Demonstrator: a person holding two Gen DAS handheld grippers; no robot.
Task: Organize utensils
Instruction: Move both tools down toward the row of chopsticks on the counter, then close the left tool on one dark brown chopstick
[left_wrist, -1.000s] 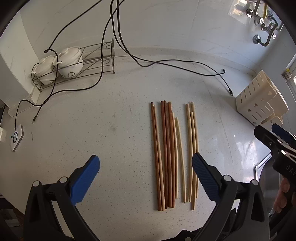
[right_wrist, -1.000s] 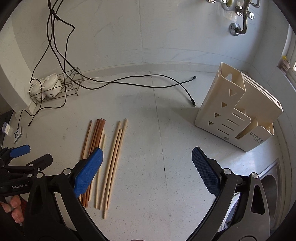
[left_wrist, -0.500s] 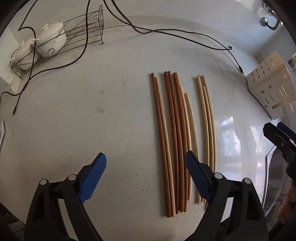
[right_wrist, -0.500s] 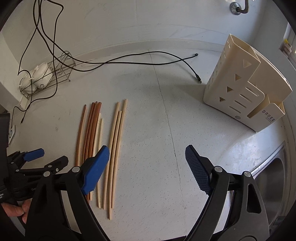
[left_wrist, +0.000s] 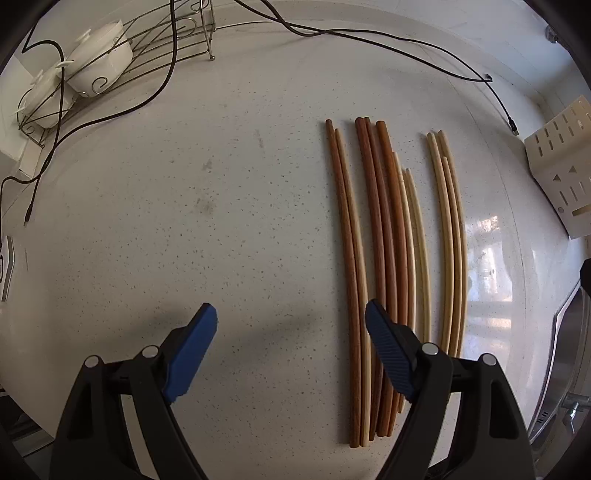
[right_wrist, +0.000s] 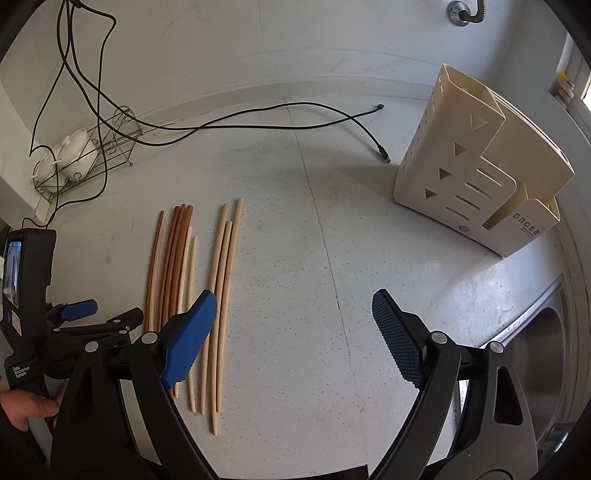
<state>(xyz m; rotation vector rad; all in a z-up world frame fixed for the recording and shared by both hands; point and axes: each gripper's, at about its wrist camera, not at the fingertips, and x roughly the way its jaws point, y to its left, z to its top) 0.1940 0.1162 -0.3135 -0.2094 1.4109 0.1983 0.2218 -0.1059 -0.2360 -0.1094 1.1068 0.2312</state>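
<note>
A: Where are the chopsticks?

B: Flat on the speckled white countertop, side by side in one loose row, well to the left of the cream utensil holder. Their long axes run parallel, from the near edge of the counter towards the back wall. The dark brown chopsticks lie furthest from the holder, the pale chopsticks nearest it.

A: And the left gripper?

B: Pointed down over the near ends, jaws spread and clasping nothing. They have just been closing a little. Its right blue pad covers the brown sticks' near ends, whether touching I cannot tell; bare counter lies between the jaws.

A: The right gripper?

B: Released too, empty, over bare counter between the chopsticks and the holder. Its jaws have also just narrowed slightly.

A: The rest of the room?

B: Far left of the holder, a wire rack with white lidded bowls stands against the wall. Black cables trail across the counter behind the chopsticks. A steel sink sits just in front of the holder.
</note>
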